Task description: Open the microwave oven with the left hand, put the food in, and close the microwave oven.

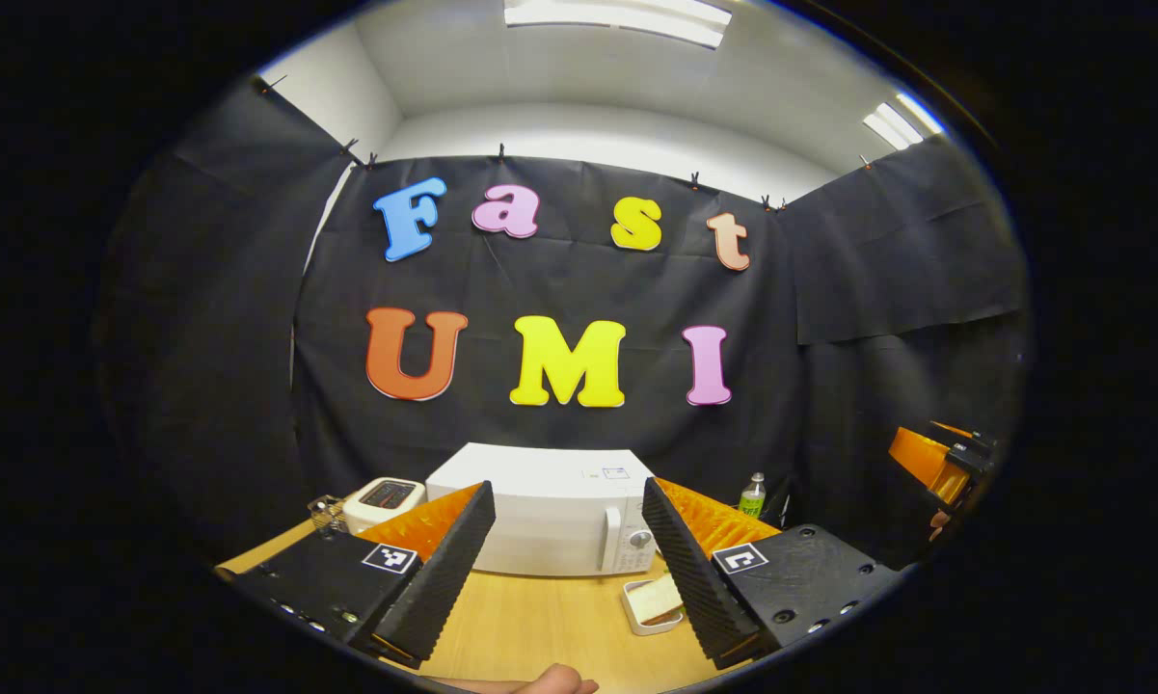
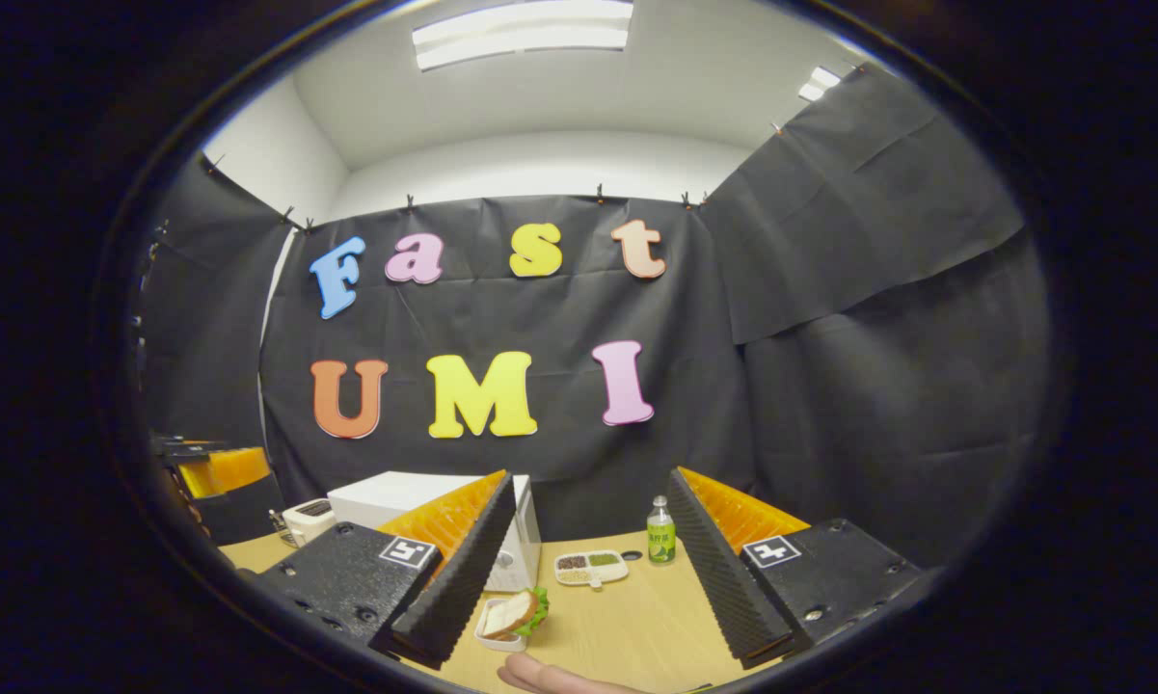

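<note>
A white microwave [image 1: 554, 511] stands at the back of the wooden table, its door closed, with a handle and control knobs on its right side. In front of its right corner sits a small white dish holding a sandwich [image 1: 653, 602]. My left gripper [image 1: 569, 569] hovers open above the table, facing the microwave, nothing between its fingers. In the right gripper view the microwave [image 2: 415, 501] shows partly behind the left finger, and the sandwich dish [image 2: 511, 615] lies near that finger's tip. My right gripper [image 2: 579, 578] is open and empty too.
A white toaster-like appliance [image 1: 384, 501] and a small glass object stand left of the microwave. A green bottle [image 2: 660, 533] and a divided snack tray [image 2: 591, 567] stand to its right. The other gripper [image 1: 940, 461] shows at the right edge. Fingertips [image 1: 550, 682] peek at the bottom.
</note>
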